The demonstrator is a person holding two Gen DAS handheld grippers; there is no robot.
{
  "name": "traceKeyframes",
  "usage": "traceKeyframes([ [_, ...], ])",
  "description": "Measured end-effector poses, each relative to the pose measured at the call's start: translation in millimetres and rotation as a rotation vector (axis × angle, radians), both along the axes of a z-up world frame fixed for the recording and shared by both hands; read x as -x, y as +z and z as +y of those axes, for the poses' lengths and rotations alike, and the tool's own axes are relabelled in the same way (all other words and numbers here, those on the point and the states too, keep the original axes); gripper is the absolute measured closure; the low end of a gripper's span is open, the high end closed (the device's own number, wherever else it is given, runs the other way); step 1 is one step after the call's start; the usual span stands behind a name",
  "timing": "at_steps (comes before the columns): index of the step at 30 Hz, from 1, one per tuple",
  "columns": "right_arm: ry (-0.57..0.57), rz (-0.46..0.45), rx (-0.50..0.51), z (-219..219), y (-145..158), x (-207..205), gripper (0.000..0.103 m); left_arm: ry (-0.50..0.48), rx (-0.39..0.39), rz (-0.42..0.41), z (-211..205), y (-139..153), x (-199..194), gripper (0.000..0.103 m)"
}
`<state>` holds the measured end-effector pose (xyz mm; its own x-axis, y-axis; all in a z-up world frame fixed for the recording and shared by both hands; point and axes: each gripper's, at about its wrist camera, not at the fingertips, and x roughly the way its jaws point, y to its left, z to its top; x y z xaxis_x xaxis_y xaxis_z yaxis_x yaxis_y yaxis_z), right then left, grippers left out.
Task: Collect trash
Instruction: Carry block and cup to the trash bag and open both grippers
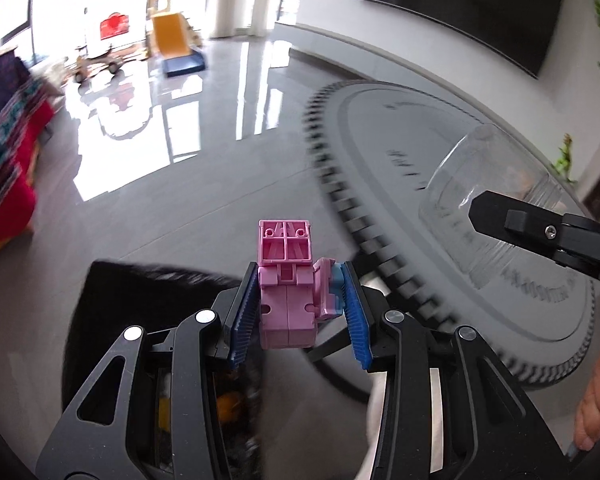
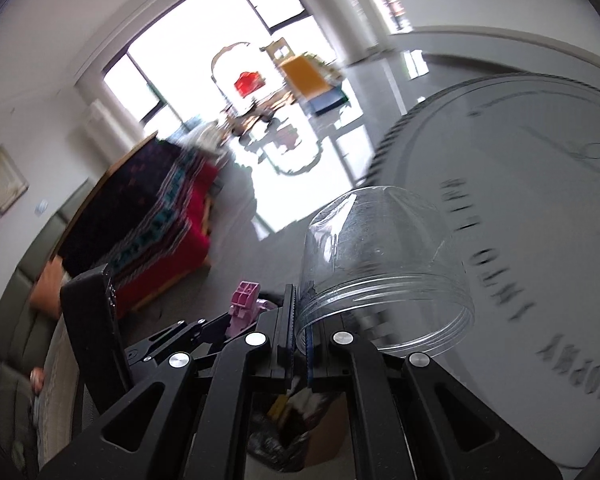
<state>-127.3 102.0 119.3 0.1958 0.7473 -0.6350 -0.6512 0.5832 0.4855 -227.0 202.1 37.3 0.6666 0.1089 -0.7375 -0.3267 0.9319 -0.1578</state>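
Note:
My left gripper [image 1: 303, 308] is shut on a pink block toy [image 1: 286, 292] with a pale blue part, held upright between the blue pads [image 1: 246, 312]. At the right of that view, my right gripper's black finger [image 1: 540, 232] pinches the rim of a clear plastic jar [image 1: 488, 200]. In the right wrist view my right gripper [image 2: 298, 320] is shut on the jar's [image 2: 380, 264] threaded rim, the jar lying on its side with its bottom pointing away. The pink toy [image 2: 244, 308] and the left gripper show just to its left. A dark bin with trash [image 2: 288, 432] lies below the fingers.
A round grey rug with lettering [image 1: 440, 152] covers the glossy floor on the right. A sofa with a red patterned throw [image 2: 148, 232] stands at the left. Children's toys and a yellow slide [image 1: 172, 40] sit by the bright windows. A black bin's rim [image 1: 112, 300] is below the left gripper.

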Motion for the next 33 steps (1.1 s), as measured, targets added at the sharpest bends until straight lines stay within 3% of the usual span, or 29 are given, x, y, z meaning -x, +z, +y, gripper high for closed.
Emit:
traceKeyframes([
  [9, 0.245, 0.122, 0.155, 105.8, -34.8, 56.4, 0.098, 0.244, 0.03, 0.092, 75.0, -37.4, 70.7, 0.063],
  [10, 0.288, 0.159, 0.201, 123.1, -42.9, 60.0, 0.098, 0.268, 0.032, 0.108, 82.8, -41.6, 79.3, 0.052],
  [11, 0.314, 0.196, 0.248, 138.1, -50.9, 63.6, 0.09, 0.289, 0.029, 0.133, 88.0, -45.1, 82.6, 0.035],
  [12, 0.329, 0.246, 0.308, 152.6, -61.0, 65.0, 0.08, 0.324, 0.019, 0.155, 92.7, -48.4, 87.3, 0.007],
  [13, 0.323, 0.268, 0.326, 159.8, -65.0, 66.1, 0.058, 0.373, -0.001, 0.156, 97.3, -48.9, 93.7, 0.006],
  [14, 0.312, 0.267, 0.32, 163.6, -65.4, 66.7, 0.056, 0.394, -0.004, 0.152, 101.0, -49.1, 99.7, 0.006],
  [21, 0.322, 0.208, 0.298, 155.7, -58.3, 77.7, 0.056, 0.413, 0.033, 0.13, 114.6, -50.4, 106.8, 0.006],
  [33, 0.296, 0.181, 0.222, 129.5, -41.3, 68.4, 0.056, 0.316, 0.005, 0.121, 82.6, -39.5, 98.1, 0.006],
])
